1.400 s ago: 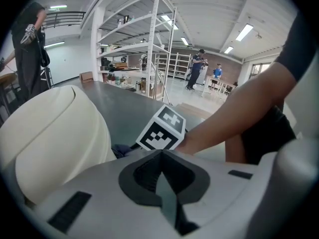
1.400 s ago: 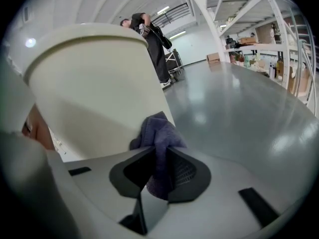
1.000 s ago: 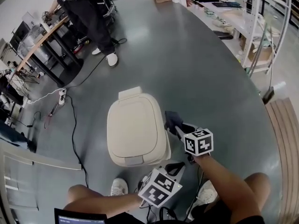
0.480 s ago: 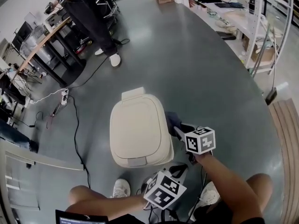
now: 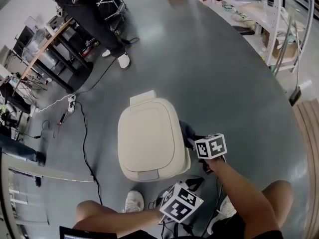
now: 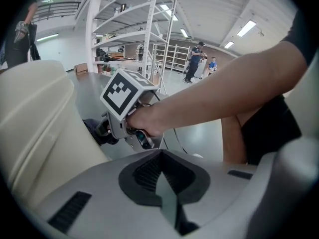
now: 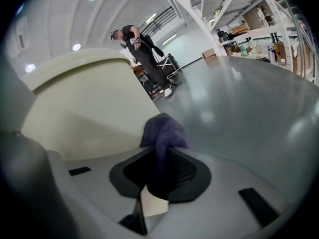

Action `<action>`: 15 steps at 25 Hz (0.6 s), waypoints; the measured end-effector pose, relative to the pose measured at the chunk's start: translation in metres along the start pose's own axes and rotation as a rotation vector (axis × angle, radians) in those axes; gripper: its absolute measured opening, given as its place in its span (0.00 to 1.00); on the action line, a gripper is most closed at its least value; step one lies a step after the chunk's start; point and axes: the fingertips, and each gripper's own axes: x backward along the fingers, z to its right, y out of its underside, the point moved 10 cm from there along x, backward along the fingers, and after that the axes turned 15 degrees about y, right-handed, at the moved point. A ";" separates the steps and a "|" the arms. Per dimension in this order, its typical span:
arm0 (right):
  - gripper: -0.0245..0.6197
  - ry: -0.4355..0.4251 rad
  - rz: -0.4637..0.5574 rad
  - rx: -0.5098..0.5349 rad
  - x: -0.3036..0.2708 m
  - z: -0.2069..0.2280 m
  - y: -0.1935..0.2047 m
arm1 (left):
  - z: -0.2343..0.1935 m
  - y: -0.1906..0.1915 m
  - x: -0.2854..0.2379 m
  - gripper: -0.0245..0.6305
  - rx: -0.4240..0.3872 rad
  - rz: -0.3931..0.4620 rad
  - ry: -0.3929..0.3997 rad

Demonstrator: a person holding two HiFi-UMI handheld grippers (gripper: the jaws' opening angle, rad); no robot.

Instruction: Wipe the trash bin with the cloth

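Observation:
A cream trash bin (image 5: 148, 137) with its lid down stands on the grey floor in the head view. My right gripper (image 5: 193, 139) is shut on a dark blue cloth (image 5: 186, 130), which it presses against the bin's right side. In the right gripper view the cloth (image 7: 162, 132) bulges out from between the jaws of that gripper (image 7: 160, 158), with the bin wall (image 7: 84, 108) just to its left. My left gripper (image 5: 192, 184) hangs lower, by the bin's front right corner. Its jaws meet with nothing between them (image 6: 160, 177). The left gripper view shows the bin (image 6: 35, 128) and the cloth (image 6: 94, 131).
A person in dark clothes (image 5: 84, 6) stands at the back left near tables (image 5: 45, 44). Cables (image 5: 82, 138) and a power strip (image 5: 71, 103) lie left of the bin. White shelving (image 5: 259, 14) and wooden steps (image 5: 308, 133) line the right. My shoe (image 5: 133, 201) is just before the bin.
The right gripper keeps the cloth against the bin's right side, with hardly any shift. The left gripper has drifted slightly to the right. The head view has shifted a little.

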 end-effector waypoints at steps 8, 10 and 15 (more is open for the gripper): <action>0.15 -0.016 -0.116 -0.014 -0.030 0.018 0.025 | -0.003 0.003 0.007 0.04 0.025 0.045 0.042; 0.15 -0.028 -0.129 -0.014 -0.033 0.023 0.026 | -0.003 0.002 0.006 0.04 0.029 0.053 0.053; 0.15 -0.033 -0.121 0.012 -0.027 0.030 0.029 | 0.003 -0.002 0.008 0.04 0.028 0.081 0.106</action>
